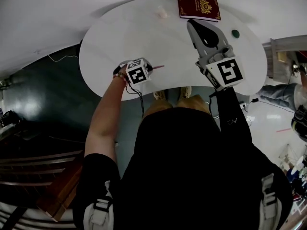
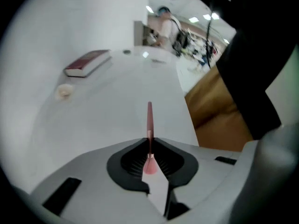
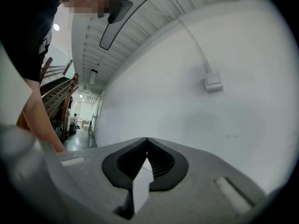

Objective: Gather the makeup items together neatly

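Left tongs [image 2: 149,141] clamp the pink brush [image 2: 149,115]; right tongs [image 3: 146,141] are shut and empty. A pale item [image 1: 163,13], possibly a puff, lies ungathered on the table [image 1: 120,32].

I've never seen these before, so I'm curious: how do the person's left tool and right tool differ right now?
The left tool is clamped on a thin pink makeup brush; the right tool is shut on nothing. The left tool tips steeply down toward the white table; the right tool is held level, facing a wall. Both are grey and black.
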`<act>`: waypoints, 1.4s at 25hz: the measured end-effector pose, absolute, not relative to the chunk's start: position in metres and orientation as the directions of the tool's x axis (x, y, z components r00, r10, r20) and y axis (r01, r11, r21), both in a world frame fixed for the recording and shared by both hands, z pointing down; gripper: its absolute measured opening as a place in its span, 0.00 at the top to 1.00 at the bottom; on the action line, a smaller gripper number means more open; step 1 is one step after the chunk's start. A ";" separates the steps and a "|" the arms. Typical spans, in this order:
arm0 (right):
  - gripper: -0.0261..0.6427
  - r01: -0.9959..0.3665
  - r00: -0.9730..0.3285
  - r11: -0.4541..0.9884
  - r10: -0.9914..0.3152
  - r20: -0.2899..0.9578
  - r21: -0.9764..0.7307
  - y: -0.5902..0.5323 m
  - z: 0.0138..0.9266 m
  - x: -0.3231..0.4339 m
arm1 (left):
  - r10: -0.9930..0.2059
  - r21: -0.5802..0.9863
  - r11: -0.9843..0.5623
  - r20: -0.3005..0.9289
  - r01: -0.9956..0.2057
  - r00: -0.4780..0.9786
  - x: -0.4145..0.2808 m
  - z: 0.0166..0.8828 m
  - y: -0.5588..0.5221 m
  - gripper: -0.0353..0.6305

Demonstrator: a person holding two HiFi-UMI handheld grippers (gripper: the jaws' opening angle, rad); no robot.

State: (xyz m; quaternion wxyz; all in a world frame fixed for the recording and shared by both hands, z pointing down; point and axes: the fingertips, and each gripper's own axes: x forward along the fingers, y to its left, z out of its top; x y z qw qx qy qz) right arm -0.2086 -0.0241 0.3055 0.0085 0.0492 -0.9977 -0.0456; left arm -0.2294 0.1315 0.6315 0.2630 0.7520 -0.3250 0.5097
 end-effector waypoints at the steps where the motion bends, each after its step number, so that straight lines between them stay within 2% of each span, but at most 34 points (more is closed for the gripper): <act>1: 0.95 -0.099 -0.995 0.991 -0.100 0.010 0.091 -0.025 0.306 -0.209 | -0.304 0.060 -0.577 0.910 -0.815 0.283 -0.234 0.618 0.116 0.88; 4: 0.95 -0.089 -0.996 0.991 -0.089 -0.003 0.101 -0.023 0.305 -0.212 | -0.563 -0.044 -0.381 0.803 -0.923 0.194 -0.259 0.565 0.072 0.88; 7: 0.95 -0.105 -0.994 0.989 -0.105 -0.009 0.109 -0.024 0.301 -0.215 | -0.765 -0.165 -0.206 0.642 -0.965 0.053 -0.282 0.504 0.043 0.88; 12: 0.95 -0.153 -0.988 0.983 -0.150 -0.038 0.104 -0.027 0.295 -0.218 | -0.929 -0.199 0.060 0.347 -0.978 -0.128 -0.297 0.407 0.029 0.88; 16: 0.95 -0.205 -0.978 0.971 -0.198 -0.063 0.125 -0.030 0.289 -0.215 | -0.928 -0.173 0.334 0.111 -0.927 -0.355 -0.309 0.334 0.050 0.88; 18: 0.95 -0.234 -0.971 0.962 -0.224 -0.084 0.141 -0.032 0.285 -0.212 | -0.906 -0.142 0.418 0.010 -0.897 -0.423 -0.310 0.305 0.063 0.88; 35: 0.95 -0.255 -0.965 0.959 -0.246 -0.087 0.123 -0.031 0.285 -0.208 | -0.917 -0.133 0.398 -0.059 -0.908 -0.394 -0.299 0.274 0.058 0.88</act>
